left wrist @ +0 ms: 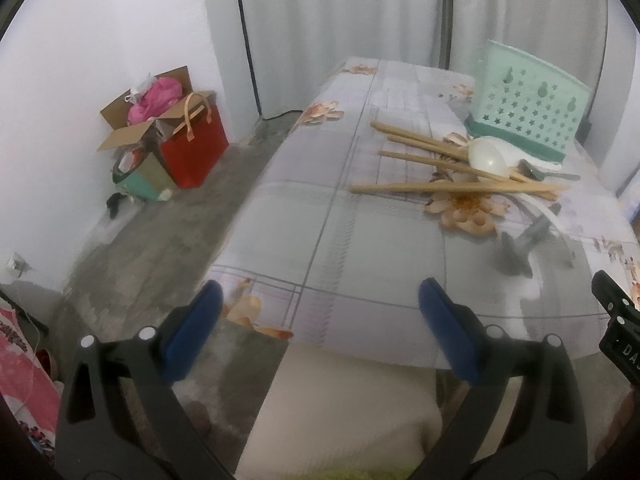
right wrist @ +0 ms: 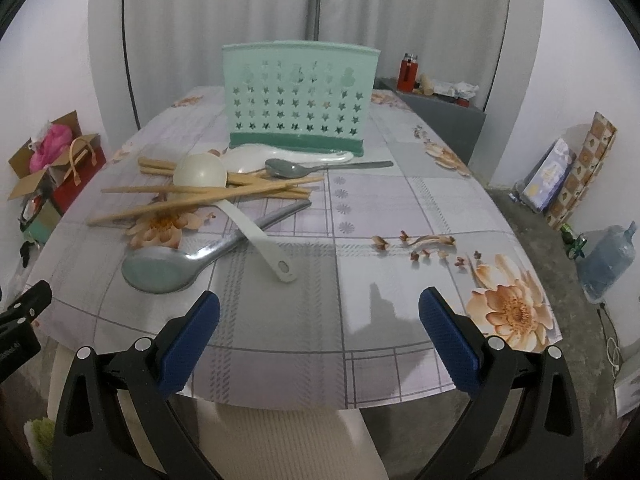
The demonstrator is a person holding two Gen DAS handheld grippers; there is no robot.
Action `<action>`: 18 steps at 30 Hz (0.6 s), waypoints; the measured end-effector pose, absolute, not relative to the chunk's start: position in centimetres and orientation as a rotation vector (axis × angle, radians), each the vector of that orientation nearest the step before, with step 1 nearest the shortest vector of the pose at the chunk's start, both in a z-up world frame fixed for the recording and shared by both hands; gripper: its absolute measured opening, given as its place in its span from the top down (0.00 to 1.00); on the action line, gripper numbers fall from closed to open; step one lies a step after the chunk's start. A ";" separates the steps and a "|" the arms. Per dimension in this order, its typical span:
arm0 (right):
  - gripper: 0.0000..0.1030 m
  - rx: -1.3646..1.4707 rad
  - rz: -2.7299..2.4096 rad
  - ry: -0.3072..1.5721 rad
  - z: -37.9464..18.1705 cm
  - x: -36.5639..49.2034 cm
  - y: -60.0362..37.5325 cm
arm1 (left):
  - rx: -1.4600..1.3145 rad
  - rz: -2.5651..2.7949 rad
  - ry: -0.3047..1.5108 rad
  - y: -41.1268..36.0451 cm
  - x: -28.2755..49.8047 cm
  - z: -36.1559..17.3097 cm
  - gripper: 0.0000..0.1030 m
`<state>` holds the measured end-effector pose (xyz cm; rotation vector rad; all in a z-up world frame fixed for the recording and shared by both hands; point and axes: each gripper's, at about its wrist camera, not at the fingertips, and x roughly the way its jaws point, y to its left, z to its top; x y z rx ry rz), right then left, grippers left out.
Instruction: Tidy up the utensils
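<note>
The table (right wrist: 400, 208), covered in a flowered cloth, carries everything, and places are given from the green holder (right wrist: 300, 100), a mint plastic caddy with star-shaped holes and a darker green base, stood upright at the far side, presumably as the destination for the loose utensils. In front of it and to its left, a heap is left unsorted: the wooden chopsticks (right wrist: 200, 194) are strewn crosswise, a white ladle (right wrist: 202, 178) is laid over them with its handle run toward the near edge, and a large steel spoon (right wrist: 160, 270) is set nearest that edge. Just before the holder's base a white soup spoon (right wrist: 280, 156) and a small steel spoon (right wrist: 288, 168) are seen. The right gripper (right wrist: 319, 340) and left gripper (left wrist: 320, 332) are held back at the near edge, each spread wide and empty, so sorting is judged not yet begun.
</note>
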<state>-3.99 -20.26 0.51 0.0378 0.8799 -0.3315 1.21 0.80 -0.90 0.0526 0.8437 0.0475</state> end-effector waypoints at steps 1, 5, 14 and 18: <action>0.06 0.039 -0.330 0.887 0.3 -3.8 -20.3 | 0.055 0.049 0.849 0.8 1.3 -1.0 0.08; 0.06 0.043 -0.327 0.924 -0.6 -3.1 -20.6 | 0.064 0.053 0.868 0.7 1.9 -1.5 0.08; 0.06 0.035 -0.321 1.006 -2.9 -1.2 -21.4 | 0.081 0.063 0.912 0.5 3.5 -2.8 0.08; 0.06 0.049 -0.304 0.993 -3.2 -0.7 -21.7 | 0.085 0.067 0.930 0.3 4.2 -3.4 0.08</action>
